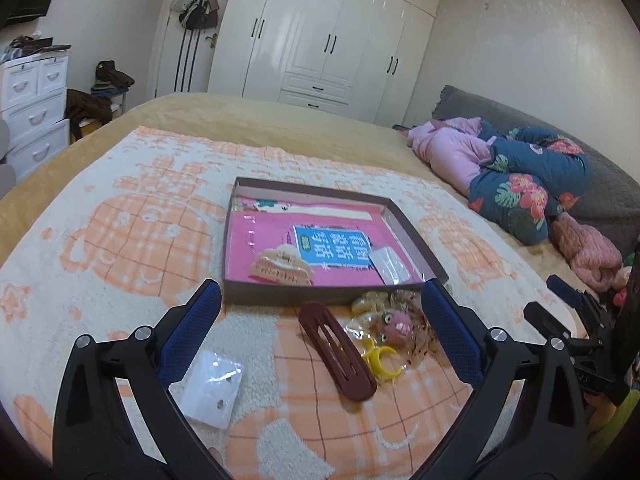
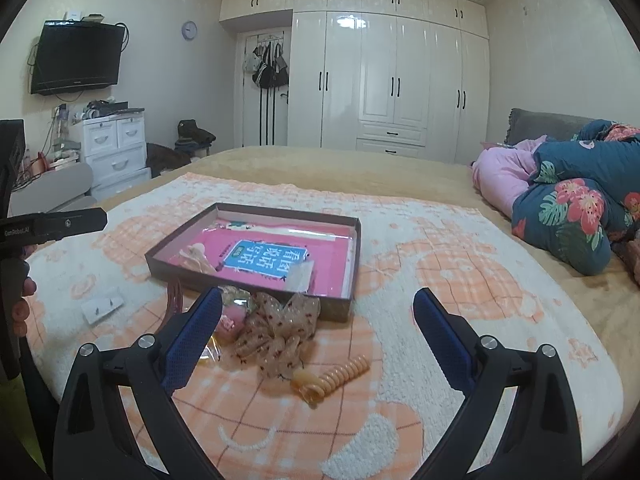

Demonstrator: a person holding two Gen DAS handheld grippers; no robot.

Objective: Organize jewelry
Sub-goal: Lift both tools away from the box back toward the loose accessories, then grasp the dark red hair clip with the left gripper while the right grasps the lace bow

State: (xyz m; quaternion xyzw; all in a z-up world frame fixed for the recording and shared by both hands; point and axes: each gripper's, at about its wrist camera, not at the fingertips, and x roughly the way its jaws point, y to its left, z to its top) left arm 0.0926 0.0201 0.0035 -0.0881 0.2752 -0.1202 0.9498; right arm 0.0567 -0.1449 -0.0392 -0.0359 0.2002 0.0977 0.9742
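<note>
A shallow brown box (image 1: 416,236) (image 2: 336,304) with a pink book inside lies on the bed; a beige claw clip (image 1: 280,267) and a small clear bag (image 1: 390,266) lie in it. In front of the box lie a dark red hair clip (image 1: 338,354), a yellow ring (image 1: 382,362), a pink round ornament (image 1: 396,325), a sheer scrunchie (image 2: 280,332), an orange spiral hair tie (image 2: 332,378) and a small white packet (image 1: 212,388) (image 2: 102,304). My left gripper (image 1: 322,316) is open and empty above the red clip. My right gripper (image 2: 318,320) is open and empty above the scrunchie and spiral tie.
The items rest on an orange-and-white towel (image 1: 120,240) over a tan bedspread. Folded quilts and clothes (image 1: 520,176) (image 2: 568,208) lie at the right. Wardrobes (image 2: 392,80), a white drawer unit (image 2: 114,152) and a wall TV (image 2: 76,58) stand beyond the bed.
</note>
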